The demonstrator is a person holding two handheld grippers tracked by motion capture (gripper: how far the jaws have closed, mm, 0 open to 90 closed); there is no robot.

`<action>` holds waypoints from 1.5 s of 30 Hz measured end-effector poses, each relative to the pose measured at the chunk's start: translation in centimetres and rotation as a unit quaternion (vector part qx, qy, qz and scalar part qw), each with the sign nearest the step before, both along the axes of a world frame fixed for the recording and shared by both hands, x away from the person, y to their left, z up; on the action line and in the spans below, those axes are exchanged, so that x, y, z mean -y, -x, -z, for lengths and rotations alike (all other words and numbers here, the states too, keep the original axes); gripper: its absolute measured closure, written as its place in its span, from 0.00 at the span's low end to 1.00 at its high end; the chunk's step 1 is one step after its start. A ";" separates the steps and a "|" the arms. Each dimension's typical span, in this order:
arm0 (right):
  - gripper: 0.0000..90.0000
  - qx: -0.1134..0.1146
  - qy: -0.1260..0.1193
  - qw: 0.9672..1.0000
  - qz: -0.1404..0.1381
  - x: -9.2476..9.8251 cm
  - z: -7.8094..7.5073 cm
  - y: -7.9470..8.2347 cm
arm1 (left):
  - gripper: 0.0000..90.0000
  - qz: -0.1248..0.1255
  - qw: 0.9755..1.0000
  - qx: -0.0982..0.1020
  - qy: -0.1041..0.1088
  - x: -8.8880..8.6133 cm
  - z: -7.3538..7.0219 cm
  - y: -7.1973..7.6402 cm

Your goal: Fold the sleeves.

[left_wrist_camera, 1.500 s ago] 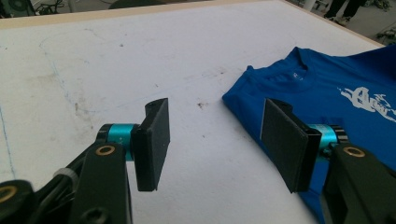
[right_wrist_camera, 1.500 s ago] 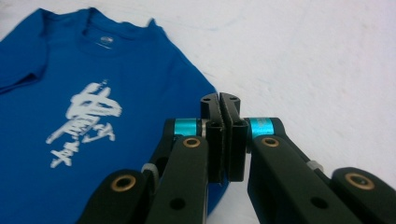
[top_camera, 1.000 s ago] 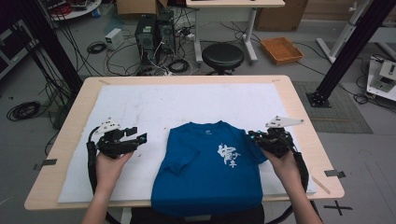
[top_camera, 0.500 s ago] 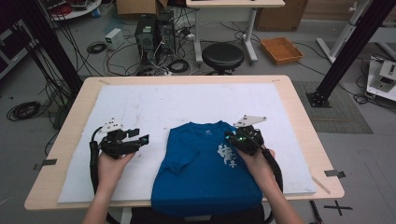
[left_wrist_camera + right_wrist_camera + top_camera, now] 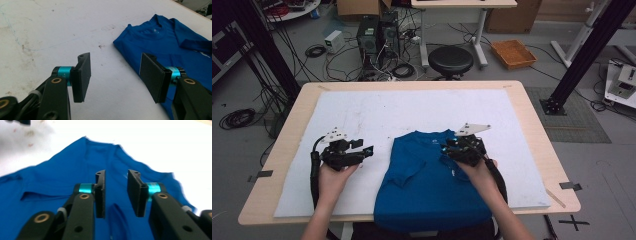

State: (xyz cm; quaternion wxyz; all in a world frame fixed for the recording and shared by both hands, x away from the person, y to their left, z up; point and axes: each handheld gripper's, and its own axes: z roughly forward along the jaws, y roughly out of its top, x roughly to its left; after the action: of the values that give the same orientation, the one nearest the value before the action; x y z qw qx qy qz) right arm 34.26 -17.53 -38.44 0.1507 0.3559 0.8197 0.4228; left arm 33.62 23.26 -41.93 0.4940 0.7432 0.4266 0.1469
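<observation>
A blue T-shirt [image 5: 427,195] lies on the white mat [image 5: 377,112], collar toward the far side, its hem hanging over the near table edge. Its right side is folded inward over the chest. My right gripper [image 5: 447,148] hovers low over the shirt's upper right part. In the right gripper view its jaws [image 5: 116,191] have just been opening and stand a little apart, with the blue cloth [image 5: 62,175] below them and nothing between the pads. My left gripper [image 5: 367,150] rests over bare mat left of the shirt, jaws [image 5: 115,72] wide open and empty, the shirt [image 5: 175,42] ahead of it.
The mat covers most of a wooden table [image 5: 539,145]. On the floor beyond the far edge stand a black stool [image 5: 450,60], computer cases [image 5: 377,35], loose cables and an orange tray [image 5: 513,52]. Bare mat stretches behind and left of the shirt.
My right gripper moved left from the shirt's right edge onto the shirt, folding that side over the white print. Its jaws have parted. The left gripper stayed put.
</observation>
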 end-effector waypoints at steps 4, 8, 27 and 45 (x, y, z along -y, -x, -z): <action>0.77 -0.018 -0.026 0.999 0.011 3.2 0.3 0.9 | 0.47 0.000 1.000 0.001 0.000 0.0 0.0 0.0; 0.77 -0.044 -0.041 0.998 0.014 5.5 1.6 2.8 | 0.47 0.000 1.000 0.000 -0.002 0.2 0.1 -0.1; 0.82 -0.091 -0.019 0.989 -0.113 4.7 3.9 4.6 | 0.47 0.009 1.000 -0.004 -0.004 1.0 0.2 -0.1; 0.54 0.011 -0.089 0.992 0.089 8.7 1.0 -1.2 | 0.47 0.009 1.000 0.019 -0.003 2.6 -1.2 -1.5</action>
State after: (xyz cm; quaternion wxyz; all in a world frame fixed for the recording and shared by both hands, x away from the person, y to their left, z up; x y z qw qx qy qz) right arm 35.51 -26.18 -39.46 0.1650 0.4346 0.7422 0.4827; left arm 35.13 20.62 -40.75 0.5012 0.7458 0.4096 0.1576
